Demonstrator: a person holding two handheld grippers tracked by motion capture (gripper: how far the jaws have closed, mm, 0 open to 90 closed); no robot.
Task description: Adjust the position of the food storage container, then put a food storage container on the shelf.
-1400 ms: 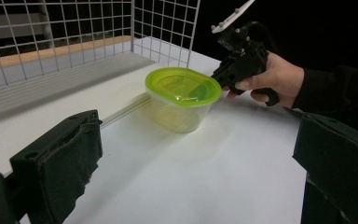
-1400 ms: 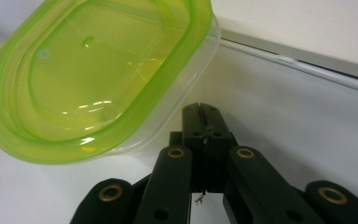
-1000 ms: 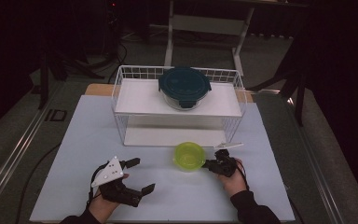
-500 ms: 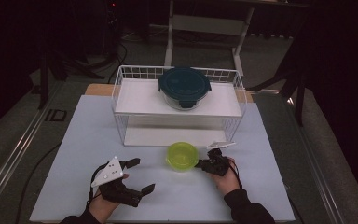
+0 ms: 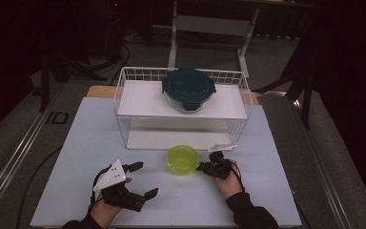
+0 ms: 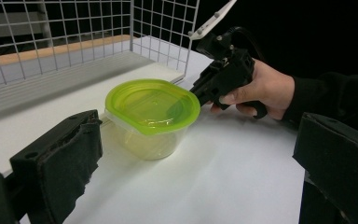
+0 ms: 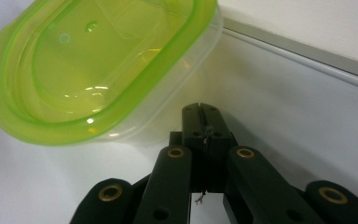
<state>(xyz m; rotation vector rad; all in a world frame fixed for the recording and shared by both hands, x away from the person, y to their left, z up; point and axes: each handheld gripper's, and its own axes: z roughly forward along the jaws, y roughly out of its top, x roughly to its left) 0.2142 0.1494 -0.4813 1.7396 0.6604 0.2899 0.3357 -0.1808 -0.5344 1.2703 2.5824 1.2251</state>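
The small clear tub with the lime-green lid (image 5: 183, 159) sits on the white worktop (image 5: 267, 191), just in front of the wire rack (image 5: 124, 124), roughly dead centre of the high view. The right gripper (image 5: 204, 167) is at the tub's 3 o'clock, its jaws pressed together with nothing between them. Their tips are right up against the tub's side — in the right gripper view it looks like they meet the wall just under the lid's rim, though actual contact is hard to call from there.

The left gripper (image 5: 140, 180) is down at the tub's 8 o'clock, well apart from it, jaws spread wide and holding nothing. In the left gripper view the tub sits upright between the two black jaws, farther off.

Up on the rack's top shelf there's a round glass container with a dark teal lid (image 5: 188, 88) — at the tub's 12 o'clock.
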